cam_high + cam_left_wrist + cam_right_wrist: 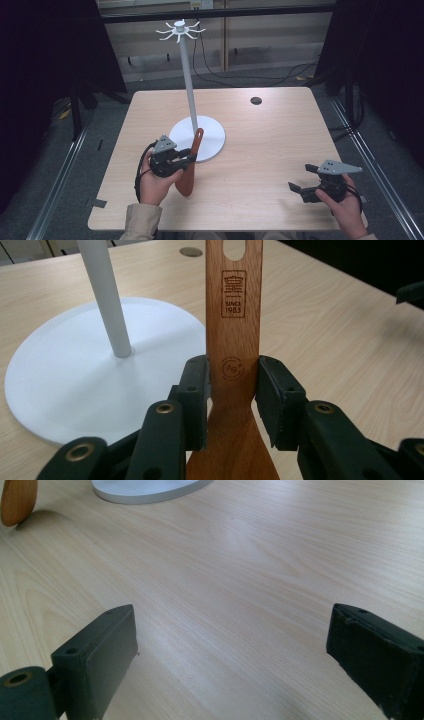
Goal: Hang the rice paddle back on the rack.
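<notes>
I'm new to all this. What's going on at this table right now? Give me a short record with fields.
Setting: light wooden table
Held thing: wooden spatula, handle end up, with a hanging slot near the top
Left gripper: shut on the spatula's handle, where it narrows above the blade
Right gripper: jaws wide open, nothing between them, above bare table near the right front edge
Nearby: white hanging stand with a round base, a tall pole and hooks on top
Spatula versus stand: blade end low by the base; not on any hook yet
</notes>
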`<state>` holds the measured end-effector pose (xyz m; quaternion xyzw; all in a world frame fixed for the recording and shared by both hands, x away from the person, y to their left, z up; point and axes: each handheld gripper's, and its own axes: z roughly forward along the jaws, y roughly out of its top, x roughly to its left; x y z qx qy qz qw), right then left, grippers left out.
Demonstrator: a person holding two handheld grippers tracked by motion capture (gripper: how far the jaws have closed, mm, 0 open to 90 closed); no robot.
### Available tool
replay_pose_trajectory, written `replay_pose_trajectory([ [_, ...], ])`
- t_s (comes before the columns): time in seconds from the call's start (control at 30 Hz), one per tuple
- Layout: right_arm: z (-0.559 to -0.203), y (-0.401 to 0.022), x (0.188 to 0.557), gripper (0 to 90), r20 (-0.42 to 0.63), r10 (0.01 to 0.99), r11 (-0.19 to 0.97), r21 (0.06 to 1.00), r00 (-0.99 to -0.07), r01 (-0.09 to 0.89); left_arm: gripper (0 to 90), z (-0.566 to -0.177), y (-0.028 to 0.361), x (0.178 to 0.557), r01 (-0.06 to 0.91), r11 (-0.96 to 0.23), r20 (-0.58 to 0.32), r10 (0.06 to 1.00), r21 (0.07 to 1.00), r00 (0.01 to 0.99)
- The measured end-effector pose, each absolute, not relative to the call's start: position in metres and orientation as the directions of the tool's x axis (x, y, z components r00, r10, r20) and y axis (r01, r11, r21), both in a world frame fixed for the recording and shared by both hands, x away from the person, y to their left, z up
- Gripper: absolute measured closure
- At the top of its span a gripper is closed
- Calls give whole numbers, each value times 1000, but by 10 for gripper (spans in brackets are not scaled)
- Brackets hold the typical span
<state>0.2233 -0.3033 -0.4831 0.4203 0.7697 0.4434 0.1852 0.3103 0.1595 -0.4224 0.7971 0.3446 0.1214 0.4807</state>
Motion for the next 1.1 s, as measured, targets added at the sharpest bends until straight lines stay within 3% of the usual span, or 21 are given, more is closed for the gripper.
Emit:
replay_pose_trajectory([
  [0.63,-486,-298,224,58,87,804,268,830,-588,489,665,-409,170,303,330,-185,-117,689,926,715],
  [1.1,-486,-298,224,58,91,803,266,830,-589,491,664,-393,174,306,229,27,-179,713,973,678],
])
